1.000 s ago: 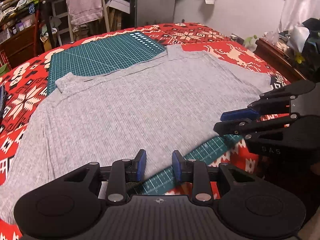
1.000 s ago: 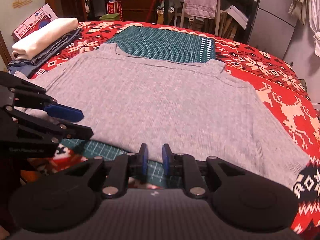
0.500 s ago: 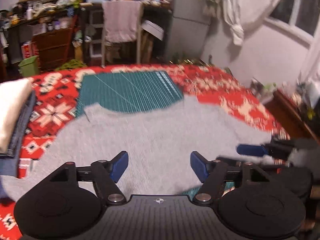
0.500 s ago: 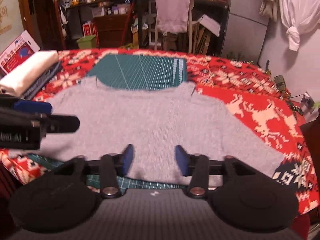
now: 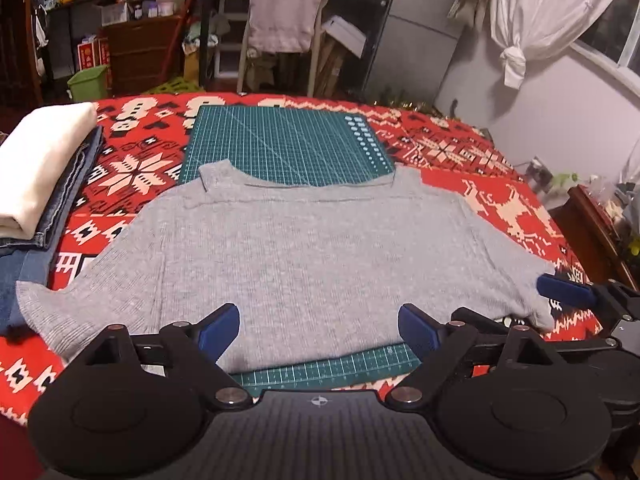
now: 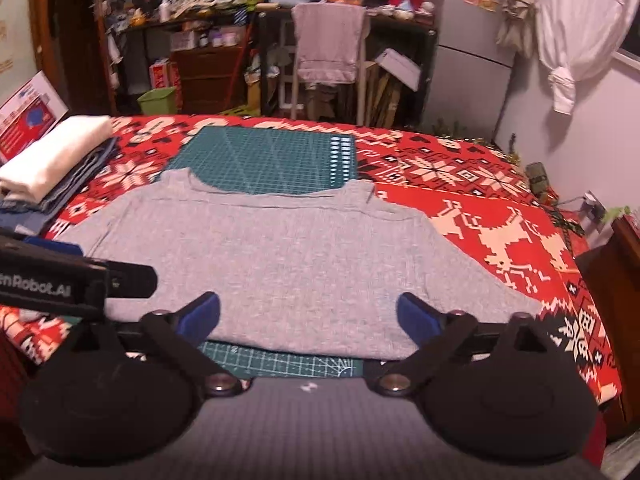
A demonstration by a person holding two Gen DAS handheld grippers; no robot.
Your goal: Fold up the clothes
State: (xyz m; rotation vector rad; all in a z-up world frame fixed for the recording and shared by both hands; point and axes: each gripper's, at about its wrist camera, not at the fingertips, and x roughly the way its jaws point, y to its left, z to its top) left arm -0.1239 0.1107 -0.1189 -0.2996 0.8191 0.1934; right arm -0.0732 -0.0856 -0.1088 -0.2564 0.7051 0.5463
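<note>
**Grey sweater laid flat, both grippers wide and empty**

The grey sweater (image 5: 316, 256) lies spread flat, neckline at the far side, over the green cutting mat (image 5: 286, 144) on the red patterned blanket (image 5: 132, 168). The mat's near edge shows just below the sweater's hem. Both sleeves extend outward to left and right onto the blanket.

The left gripper (image 5: 319, 326) is above the near hem, jaws spread wide, nothing between them. The right gripper (image 6: 308, 316) is likewise above the hem, jaws spread wide and empty. In the left wrist view, one blue pad of the right gripper sits just beside the sweater's right cuff; contact cannot be confirmed.

A stack of folded clothes (image 5: 38, 176), white on top of denim, rests on the blanket near the left sleeve
</note>
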